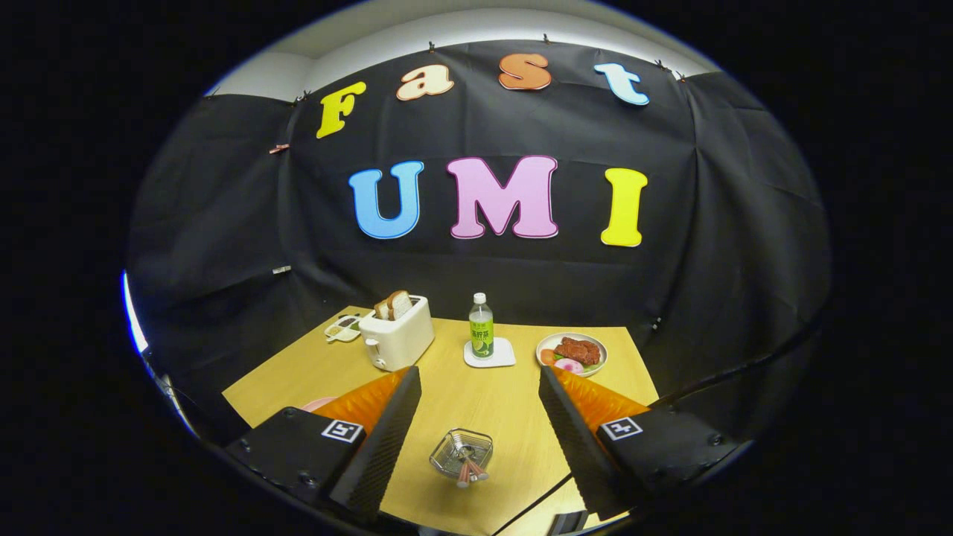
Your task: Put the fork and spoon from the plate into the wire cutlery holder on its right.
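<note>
Wire cutlery holder sits on the tabletop between the fingers of the tool, which gapes wide and holds nothing. Two pinkish handles poke from it toward six o'clock. Probably light, stiff and slippery; pinch mid-handle. At eight o'clock a pink plate rim peeks out.

Staged recording booth, mock breakfast setting: black cloth wall being hung behind wooden table; toaster at 11 o'clock, food plate at 1 o'clock.
</note>
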`<state>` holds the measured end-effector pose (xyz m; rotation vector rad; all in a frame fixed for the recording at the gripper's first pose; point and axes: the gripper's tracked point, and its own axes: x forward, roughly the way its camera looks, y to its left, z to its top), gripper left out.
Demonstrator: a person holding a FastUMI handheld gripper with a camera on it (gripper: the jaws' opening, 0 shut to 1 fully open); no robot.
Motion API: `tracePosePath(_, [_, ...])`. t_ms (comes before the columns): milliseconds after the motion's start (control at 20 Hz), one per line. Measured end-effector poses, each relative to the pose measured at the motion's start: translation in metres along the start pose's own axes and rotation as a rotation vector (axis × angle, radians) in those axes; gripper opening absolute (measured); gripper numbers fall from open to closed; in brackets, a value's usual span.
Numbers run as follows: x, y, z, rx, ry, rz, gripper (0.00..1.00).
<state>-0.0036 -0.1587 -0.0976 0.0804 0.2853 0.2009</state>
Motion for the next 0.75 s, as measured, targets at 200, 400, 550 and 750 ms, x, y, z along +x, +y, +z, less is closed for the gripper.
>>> tracePosePath(200, [0.004, 0.005, -0.007, -0.004, 0.026, 0.028, 0.99])
tracePosePath(400, [0.001, 0.013, -0.008, -0.03, 0.027, 0.058, 0.99])
tracePosePath(550, [0.006, 0.02, -0.015, -0.057, 0.048, 0.091, 0.99])
tracePosePath(750, [0.013, 0.028, -0.016, -0.052, 0.054, 0.135, 0.99])
